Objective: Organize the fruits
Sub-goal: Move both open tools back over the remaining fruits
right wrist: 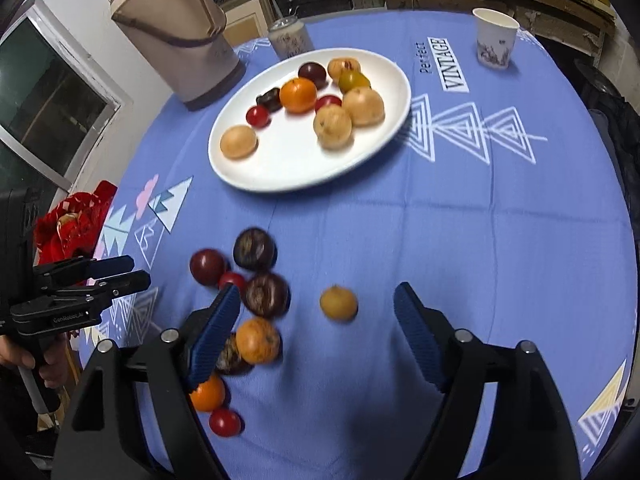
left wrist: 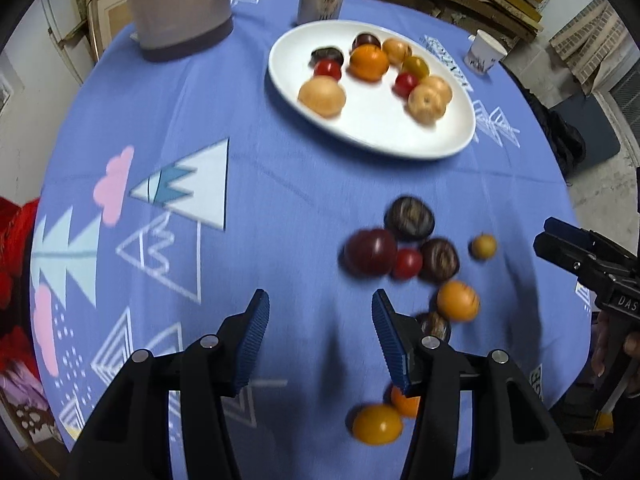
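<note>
A white plate at the far side of the blue tablecloth holds several fruits: tan, orange, red and dark ones. Nearer me a loose cluster lies on the cloth: dark plums, a red tomato, an orange and a small yellow fruit. My left gripper hangs open over bare cloth, left of the cluster. My right gripper is wide open above the small yellow fruit, pads clear of it. More fruit sits partly hidden behind its left finger.
A beige thermos jug, a can and a paper cup stand behind the plate. A red wrapped object sits at the table's left edge. The round table's rim curves close on both sides.
</note>
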The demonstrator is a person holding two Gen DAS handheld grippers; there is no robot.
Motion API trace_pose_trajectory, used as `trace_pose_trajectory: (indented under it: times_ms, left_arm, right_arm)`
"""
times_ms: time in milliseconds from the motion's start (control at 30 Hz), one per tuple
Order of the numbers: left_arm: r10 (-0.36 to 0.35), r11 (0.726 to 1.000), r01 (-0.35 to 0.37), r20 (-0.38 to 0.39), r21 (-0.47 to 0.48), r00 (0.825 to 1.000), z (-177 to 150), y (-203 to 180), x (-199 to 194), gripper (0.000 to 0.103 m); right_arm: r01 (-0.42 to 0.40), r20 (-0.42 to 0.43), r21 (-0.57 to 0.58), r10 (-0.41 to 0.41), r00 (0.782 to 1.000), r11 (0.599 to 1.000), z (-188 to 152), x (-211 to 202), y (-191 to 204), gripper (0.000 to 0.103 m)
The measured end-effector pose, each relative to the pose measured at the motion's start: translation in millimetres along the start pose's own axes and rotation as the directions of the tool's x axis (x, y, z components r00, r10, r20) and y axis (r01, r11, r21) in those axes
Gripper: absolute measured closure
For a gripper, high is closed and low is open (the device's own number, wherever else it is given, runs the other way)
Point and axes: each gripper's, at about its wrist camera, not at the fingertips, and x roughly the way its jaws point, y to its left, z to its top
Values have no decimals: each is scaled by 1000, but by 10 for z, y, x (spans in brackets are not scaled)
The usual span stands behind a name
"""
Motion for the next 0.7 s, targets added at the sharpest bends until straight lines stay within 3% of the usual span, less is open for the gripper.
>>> trace_pose_trajectory:
  times_ms: [100, 200, 267, 400, 467, 633, 700]
  left_arm:
    - [2, 1000, -2, -8, -3, 1000, -74, 4, 6, 49]
    - [11, 1000, -11, 0, 1, 1000, -109, -15, -7, 38]
    - [8, 1000, -8, 3, 10, 1000, -126, -44, -10, 38]
    - [7, 1000, -7, -4, 15, 1000, -154, -74, 15, 38]
    - [11, 1000, -11, -10, 14, 1000, -158, -85, 35, 38]
    - [16, 1000, -16, -23, 15, 1000, -154, -109, 91, 38]
    - [20, 1000, -19, -28, 16, 999, -134, -123, 126, 38]
  right_arm:
    - [20, 4, -9, -20, 1000, 1000, -44, -9, 11, 26]
    - [27, 2, -17, -27, 1000, 999, -94, -7, 19, 26]
    - [68, -5, -35, -68, 998, 997, -140, 34, 28, 26]
    - [95, -36, -59, -98, 995, 994, -192, 195, 7, 43]
    - [98, -51, -59, -101, 994, 993, -200, 311, -11, 43]
    - [100, -80, -100, -108, 991, 990, -171, 567, 39, 56]
    - [105, -105, -112, -117, 988, 988, -154, 692, 39, 69]
